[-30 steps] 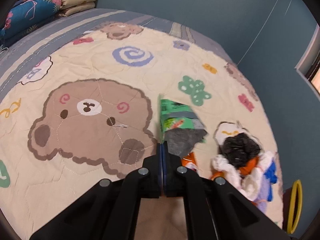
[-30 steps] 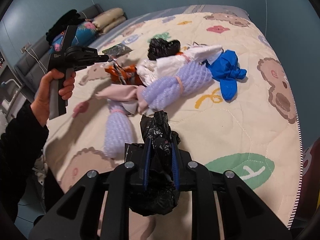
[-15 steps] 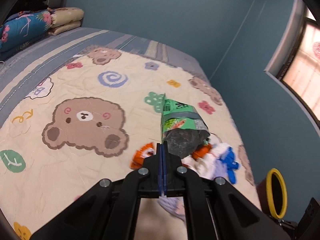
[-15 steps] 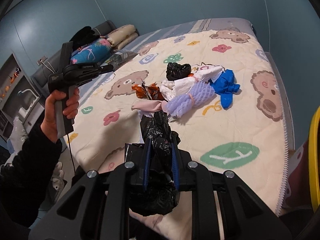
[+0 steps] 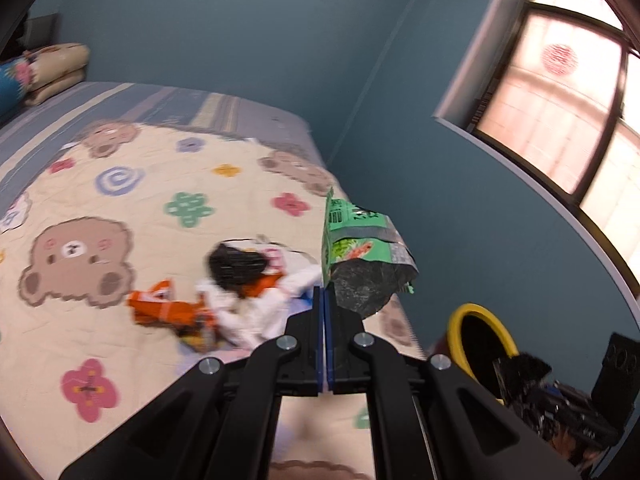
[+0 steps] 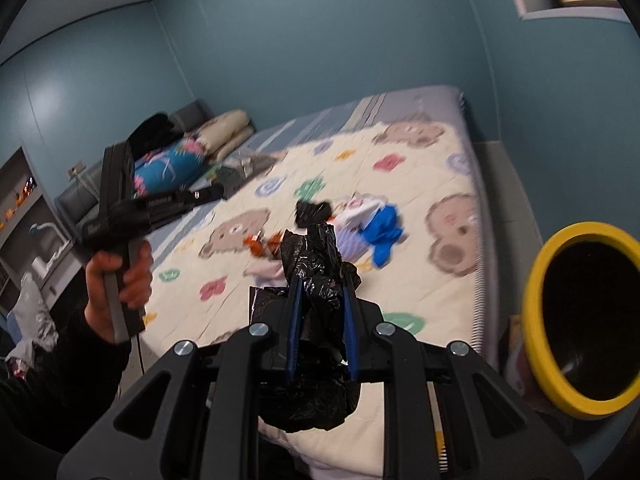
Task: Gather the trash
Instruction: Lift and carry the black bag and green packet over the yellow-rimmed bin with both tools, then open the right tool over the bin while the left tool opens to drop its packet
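Note:
My left gripper (image 5: pixel 323 296) is shut on a green snack wrapper (image 5: pixel 360 256) and holds it in the air over the bed's right edge. My right gripper (image 6: pixel 320 280) is shut on a crumpled black plastic bag (image 6: pixel 316 312). A yellow-rimmed bin (image 6: pixel 588 320) stands on the floor beside the bed, to the right of both grippers; it also shows in the left wrist view (image 5: pixel 480 340). On the bear quilt (image 5: pixel 120 208) lies a pile of trash: an orange wrapper (image 5: pixel 168 312), a black bag (image 5: pixel 236 266), white pieces and a blue glove (image 6: pixel 382 232).
Folded bedding and pillows (image 6: pixel 192 156) lie at the head of the bed. A blue wall and a window (image 5: pixel 560 92) stand to the right. Dark objects (image 5: pixel 568 400) sit on the floor by the bin. The left gripper's handle and hand (image 6: pixel 120 248) show in the right wrist view.
Both grippers have pulled back from the bed and swung to the right with their trash. The yellow-rimmed bin has come closer in both views.

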{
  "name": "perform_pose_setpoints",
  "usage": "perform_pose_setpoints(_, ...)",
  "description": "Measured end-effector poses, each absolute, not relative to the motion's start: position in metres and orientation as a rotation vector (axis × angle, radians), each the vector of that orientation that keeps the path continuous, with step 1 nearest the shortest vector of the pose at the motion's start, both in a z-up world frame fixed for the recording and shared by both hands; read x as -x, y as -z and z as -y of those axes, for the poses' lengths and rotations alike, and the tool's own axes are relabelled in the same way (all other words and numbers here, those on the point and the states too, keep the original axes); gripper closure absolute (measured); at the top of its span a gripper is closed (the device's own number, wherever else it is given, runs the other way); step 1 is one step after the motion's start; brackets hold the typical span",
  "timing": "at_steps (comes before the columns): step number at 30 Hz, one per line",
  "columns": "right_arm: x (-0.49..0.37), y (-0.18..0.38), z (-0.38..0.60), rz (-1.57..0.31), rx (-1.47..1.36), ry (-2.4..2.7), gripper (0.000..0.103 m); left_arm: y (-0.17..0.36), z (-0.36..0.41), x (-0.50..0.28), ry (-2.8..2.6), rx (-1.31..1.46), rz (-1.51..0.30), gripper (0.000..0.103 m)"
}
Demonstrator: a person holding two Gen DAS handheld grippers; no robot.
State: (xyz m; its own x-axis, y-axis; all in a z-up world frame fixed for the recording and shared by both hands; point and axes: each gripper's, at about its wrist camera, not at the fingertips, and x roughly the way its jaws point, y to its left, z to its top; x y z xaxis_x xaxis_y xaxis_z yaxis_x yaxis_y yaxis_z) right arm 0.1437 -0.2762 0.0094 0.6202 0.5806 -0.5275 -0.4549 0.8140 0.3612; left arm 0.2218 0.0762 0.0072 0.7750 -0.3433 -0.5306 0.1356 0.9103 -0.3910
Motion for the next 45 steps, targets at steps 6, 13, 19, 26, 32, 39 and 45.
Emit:
perform_pose_setpoints(6,-0.142,-0.029,0.32,-0.588,-0.235,-0.514,0.085,-0.021,-0.016,-0.222,0.376,0.298,-0.624,0.103)
perform_pose_setpoints(13,-0.14,-0.043,0.379,-0.521,-0.286,-0.382,0.085,-0.027,0.04,-0.227,0.473,0.254,-0.636,0.103)
perform_pose_setpoints(19,-0.135,-0.049,0.426,-0.472,-0.298,-0.248,0.085,-0.021,0.1,-0.242,0.546,0.204,-0.674,0.103)
perform_pose_setpoints(26,-0.142,-0.039,0.476,-0.479,-0.34,-0.127,0.085,-0.005,0.167,-0.261,0.616,0.144,-0.723,0.103)
perform_pose_setpoints(32,-0.154,-0.024,0.5,-0.507,-0.365,-0.071,0.085,0.018,0.219,-0.276,0.673,0.109,-0.771,0.103)
perform_pose_setpoints(39,-0.179,-0.002,0.526,-0.543,-0.395,-0.014,0.085,0.05,0.262,-0.292,0.711,0.096,-0.847,0.103)
perform_pose_setpoints(45,-0.2,0.019,0.54,-0.58,-0.41,0.028,0.079,0.078,0.284,-0.303,0.723,0.095,-0.901,0.102)
